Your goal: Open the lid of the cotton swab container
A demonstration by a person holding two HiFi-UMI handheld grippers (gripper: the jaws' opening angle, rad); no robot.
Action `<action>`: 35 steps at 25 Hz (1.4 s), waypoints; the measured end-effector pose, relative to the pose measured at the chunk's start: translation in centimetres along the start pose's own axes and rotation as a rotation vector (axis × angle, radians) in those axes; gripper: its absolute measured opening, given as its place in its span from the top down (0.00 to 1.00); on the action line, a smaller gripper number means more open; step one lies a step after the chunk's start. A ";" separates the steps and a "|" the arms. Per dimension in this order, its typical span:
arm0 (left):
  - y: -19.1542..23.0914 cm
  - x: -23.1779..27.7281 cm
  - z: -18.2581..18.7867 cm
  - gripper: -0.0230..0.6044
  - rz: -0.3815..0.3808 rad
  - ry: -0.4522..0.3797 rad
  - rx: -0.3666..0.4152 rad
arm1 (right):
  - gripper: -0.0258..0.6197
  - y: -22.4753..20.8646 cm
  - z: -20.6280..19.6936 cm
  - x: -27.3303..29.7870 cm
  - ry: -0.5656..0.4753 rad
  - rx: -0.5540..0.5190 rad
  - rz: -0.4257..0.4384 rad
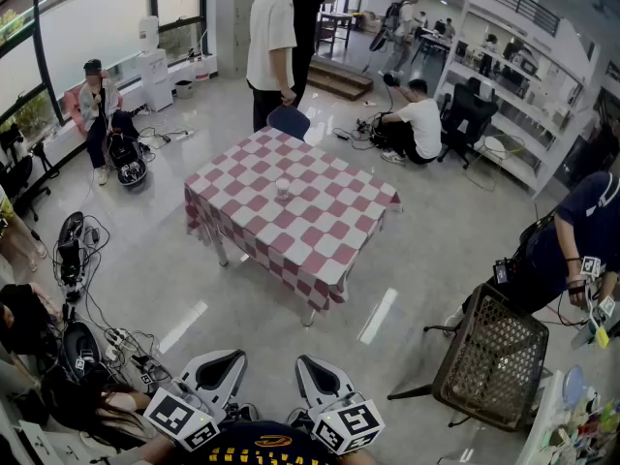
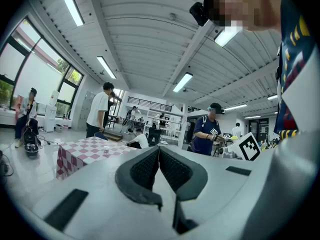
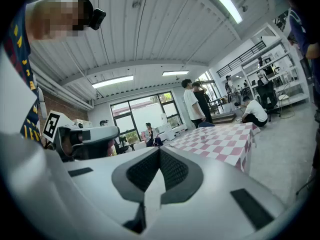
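Well ahead of us, on the glossy grey floor (image 1: 455, 231), stands the rectangular table (image 1: 308, 223), draped in a red-and-white checked cloth (image 1: 291, 264). Close to our body we hold two smooth white-shelled tools. The left tool (image 2: 159, 150) and the right tool (image 3: 160, 152) each have their dark ribbed pads pressed together on nothing. The cotton swab container (image 1: 282, 189), a small clear cylinder, stands upright near the table's middle, well apart from both.

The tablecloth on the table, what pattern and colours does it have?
The tablecloth is checked red and white; clearest in head view.
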State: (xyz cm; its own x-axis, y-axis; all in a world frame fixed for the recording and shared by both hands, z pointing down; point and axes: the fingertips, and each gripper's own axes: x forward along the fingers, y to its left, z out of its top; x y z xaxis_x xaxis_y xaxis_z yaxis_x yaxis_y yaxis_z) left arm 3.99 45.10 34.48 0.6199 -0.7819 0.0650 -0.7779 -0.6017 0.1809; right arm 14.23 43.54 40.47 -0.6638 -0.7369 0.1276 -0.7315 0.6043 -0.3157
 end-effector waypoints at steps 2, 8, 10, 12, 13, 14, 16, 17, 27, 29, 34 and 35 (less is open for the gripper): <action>-0.4 0.4 -0.1 0.96 0.001 0.001 0.002 | 0.94 -0.6 0.0 -0.3 -0.001 0.003 0.000; -1.2 1.8 -0.5 0.96 0.016 0.008 -0.009 | 0.94 -2.1 0.1 -0.9 0.008 0.009 0.009; -1.5 2.4 -0.6 0.96 0.020 0.011 -0.011 | 0.94 -2.7 0.4 -1.1 -0.001 0.013 0.019; -1.8 3.1 -0.7 0.96 0.026 0.010 -0.013 | 0.94 -3.3 0.8 -1.5 -0.009 0.014 0.025; -2.0 3.4 -0.7 0.96 0.031 0.009 -0.015 | 0.94 -3.7 0.9 -1.7 -0.009 0.011 0.025; -2.2 3.6 -0.7 0.96 0.038 0.008 -0.019 | 0.94 -4.0 0.9 -1.8 -0.007 0.007 0.027; -2.6 4.1 -1.0 0.96 0.053 0.010 -0.028 | 0.94 -4.5 0.6 -2.1 0.005 0.002 0.038; -2.7 4.2 -1.2 0.96 0.061 0.015 -0.033 | 0.94 -4.7 0.3 -2.1 0.014 0.004 0.047; -0.5 6.9 -2.5 0.96 0.106 0.062 -0.076 | 0.94 -7.2 -1.0 0.8 0.076 0.040 0.081; 1.0 7.7 -2.6 0.96 0.106 0.064 -0.086 | 0.94 -7.8 -1.1 2.4 0.085 0.041 0.080; 7.3 9.6 -1.5 0.96 0.091 0.047 -0.101 | 0.94 -8.8 -0.1 8.4 0.094 0.032 0.048; 8.3 10.1 -1.3 0.96 0.085 0.043 -0.100 | 0.94 -9.1 0.1 9.4 0.094 0.031 0.041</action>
State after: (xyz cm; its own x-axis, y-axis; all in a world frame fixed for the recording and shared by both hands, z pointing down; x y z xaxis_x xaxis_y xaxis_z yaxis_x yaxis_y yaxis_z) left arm 3.94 32.38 37.91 0.5580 -0.8203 0.1256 -0.8148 -0.5129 0.2702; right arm 14.65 31.08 44.42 -0.7058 -0.6792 0.2015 -0.6994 0.6227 -0.3508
